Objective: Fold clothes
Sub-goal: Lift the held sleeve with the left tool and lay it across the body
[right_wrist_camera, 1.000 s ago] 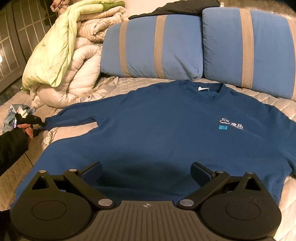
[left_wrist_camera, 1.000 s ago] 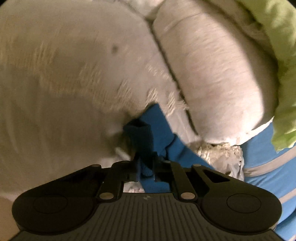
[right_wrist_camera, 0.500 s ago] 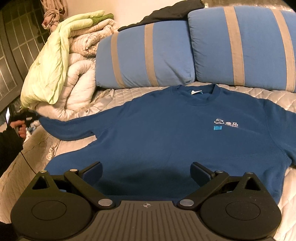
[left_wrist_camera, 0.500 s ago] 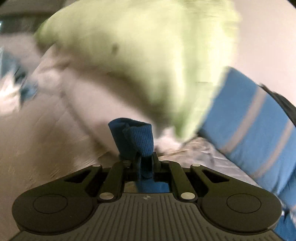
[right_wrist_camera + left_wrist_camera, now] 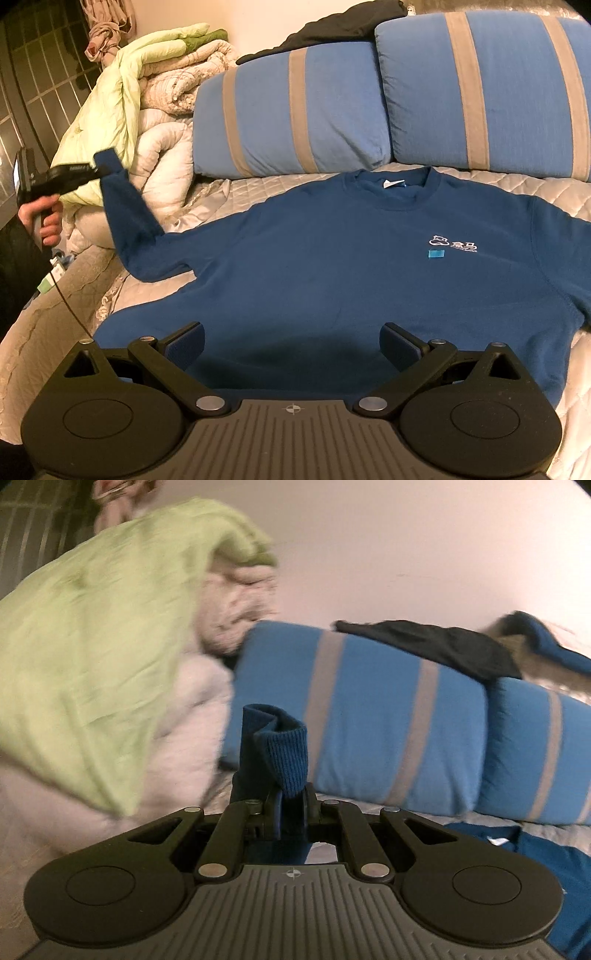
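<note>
Left gripper (image 5: 286,808) pinching ribbed cuff (image 5: 288,760) of soft, floppy dark-blue knit sweatshirt (image 5: 351,266); right gripper (image 5: 293,341) wide, empty. Cuffs and hem look like best holds.

The left gripper (image 5: 290,808) is clamping its jaws on the ribbed cuff (image 5: 286,753) of a blue sweatshirt, the cuff standing up in front of a blue striped pillow (image 5: 369,716). A green blanket (image 5: 92,646) is showing blurred at left; a dark garment (image 5: 436,646) is lying atop the pillow.
</note>
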A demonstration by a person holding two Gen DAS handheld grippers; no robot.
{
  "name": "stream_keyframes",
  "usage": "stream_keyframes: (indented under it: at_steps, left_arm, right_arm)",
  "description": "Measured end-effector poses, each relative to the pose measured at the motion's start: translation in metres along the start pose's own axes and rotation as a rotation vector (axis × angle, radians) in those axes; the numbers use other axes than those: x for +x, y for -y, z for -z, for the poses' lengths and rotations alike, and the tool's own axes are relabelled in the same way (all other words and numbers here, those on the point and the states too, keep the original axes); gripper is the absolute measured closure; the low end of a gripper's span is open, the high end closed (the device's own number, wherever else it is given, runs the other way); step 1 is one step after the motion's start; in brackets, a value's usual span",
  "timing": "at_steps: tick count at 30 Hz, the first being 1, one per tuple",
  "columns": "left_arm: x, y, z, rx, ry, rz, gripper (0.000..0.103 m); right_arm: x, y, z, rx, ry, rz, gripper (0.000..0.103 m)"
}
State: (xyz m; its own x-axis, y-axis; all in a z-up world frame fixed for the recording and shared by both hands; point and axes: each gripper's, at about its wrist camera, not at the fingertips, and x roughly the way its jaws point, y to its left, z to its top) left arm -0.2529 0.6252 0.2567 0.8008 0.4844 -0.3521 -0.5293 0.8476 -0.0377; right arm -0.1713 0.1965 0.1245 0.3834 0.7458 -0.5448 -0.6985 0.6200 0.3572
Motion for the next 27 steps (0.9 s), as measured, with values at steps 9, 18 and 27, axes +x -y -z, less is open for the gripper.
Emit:
stream_keyframes:
  at_steps: [9,18,27]
  left_arm:
    - [0.016,0.042,-0.012,0.077,0.029,0.078,0.093]
    - [0.016,0.097,-0.011,0.163,0.043,0.184,0.093]
    - [0.018,0.191,-0.001,0.294,0.066,0.335,0.093]
  right_arm:
    - [0.001,0.001,0.0,0.004,-0.004,-0.008,0.002]
    - [0.003,-0.003,0.001,-0.009,-0.013,0.009,0.002]
    - [0.002,-0.001,0.0,-0.002,-0.002,0.023,0.002]
